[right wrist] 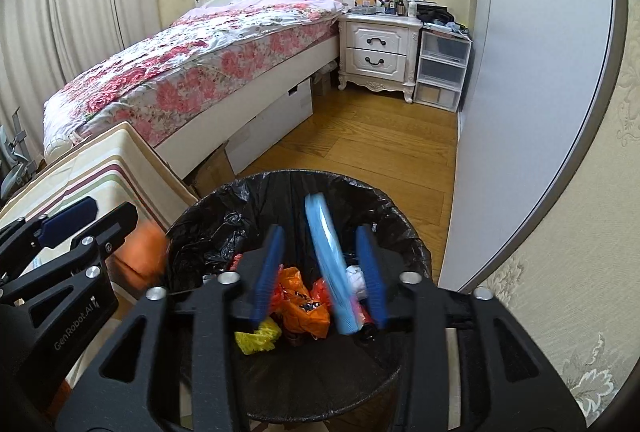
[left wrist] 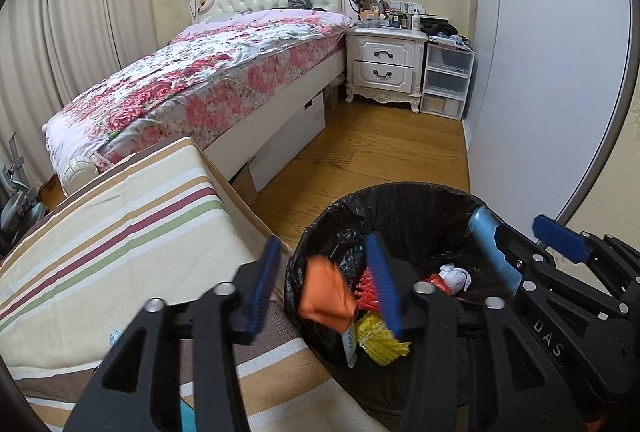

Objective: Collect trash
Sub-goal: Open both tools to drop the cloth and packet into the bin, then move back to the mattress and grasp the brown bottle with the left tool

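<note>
Far left, curtains (left wrist: 60, 44), then a bed (left wrist: 208, 80) with a flowered cover, with a striped cushion (left wrist: 120, 232) near its foot. Over the near left rim of a black-lined bin (right wrist: 392, 228), left gripper (left wrist: 324, 284) with jaws parted and touching nothing, a blurred orange wrapper (left wrist: 326, 296) loose between them above yellow and red scraps already in the bin. Further right, right gripper (right wrist: 320, 268) over the bin's middle, jaws likewise apart, a blurred blue packet (right wrist: 328, 272) free between them, clear of both pads; beyond, a white nightstand (right wrist: 378, 52) and a pale wardrobe (right wrist: 532, 92).
</note>
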`<control>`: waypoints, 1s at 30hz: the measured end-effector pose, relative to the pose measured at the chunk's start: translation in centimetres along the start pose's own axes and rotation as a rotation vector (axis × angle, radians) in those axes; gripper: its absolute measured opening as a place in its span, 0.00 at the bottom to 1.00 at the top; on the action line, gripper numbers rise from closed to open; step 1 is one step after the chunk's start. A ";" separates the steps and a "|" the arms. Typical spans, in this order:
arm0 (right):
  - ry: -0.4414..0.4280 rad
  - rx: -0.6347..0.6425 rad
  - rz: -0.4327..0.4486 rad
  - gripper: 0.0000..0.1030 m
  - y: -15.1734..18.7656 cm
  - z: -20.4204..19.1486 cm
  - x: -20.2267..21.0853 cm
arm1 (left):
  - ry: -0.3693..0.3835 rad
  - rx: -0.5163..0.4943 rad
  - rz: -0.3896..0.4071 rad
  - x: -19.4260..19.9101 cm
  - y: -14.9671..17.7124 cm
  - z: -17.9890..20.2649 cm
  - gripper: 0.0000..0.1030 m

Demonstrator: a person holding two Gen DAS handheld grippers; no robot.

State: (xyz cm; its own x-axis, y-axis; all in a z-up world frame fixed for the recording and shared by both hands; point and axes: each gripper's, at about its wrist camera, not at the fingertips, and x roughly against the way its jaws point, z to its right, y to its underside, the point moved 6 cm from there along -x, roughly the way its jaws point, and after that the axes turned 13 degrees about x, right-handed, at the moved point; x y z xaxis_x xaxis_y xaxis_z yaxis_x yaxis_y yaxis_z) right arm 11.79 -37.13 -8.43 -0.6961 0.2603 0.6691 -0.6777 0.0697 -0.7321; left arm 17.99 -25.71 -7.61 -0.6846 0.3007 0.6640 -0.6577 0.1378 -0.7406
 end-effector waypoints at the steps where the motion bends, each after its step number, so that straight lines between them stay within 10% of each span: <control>1: 0.001 -0.001 -0.001 0.40 0.1 0.0 0.0 | -0.002 0.002 0.004 0.1 -0.1 0.0 0.57; 19: 0.056 -0.013 0.033 0.76 0.2 0.6 1.8 | -0.043 0.052 0.040 2.4 -0.9 -2.1 0.76; 30: 0.038 0.017 0.036 0.81 1.3 -1.7 3.7 | -0.089 0.096 0.051 5.3 0.7 -5.4 0.77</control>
State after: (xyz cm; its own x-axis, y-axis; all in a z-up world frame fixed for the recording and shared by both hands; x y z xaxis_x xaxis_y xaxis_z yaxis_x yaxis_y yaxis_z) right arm 8.71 -34.40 -7.17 -0.7107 0.2983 0.6371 -0.6568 0.0432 -0.7528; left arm 15.55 -18.96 -5.17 -0.7401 0.2193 0.6357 -0.6457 0.0322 -0.7629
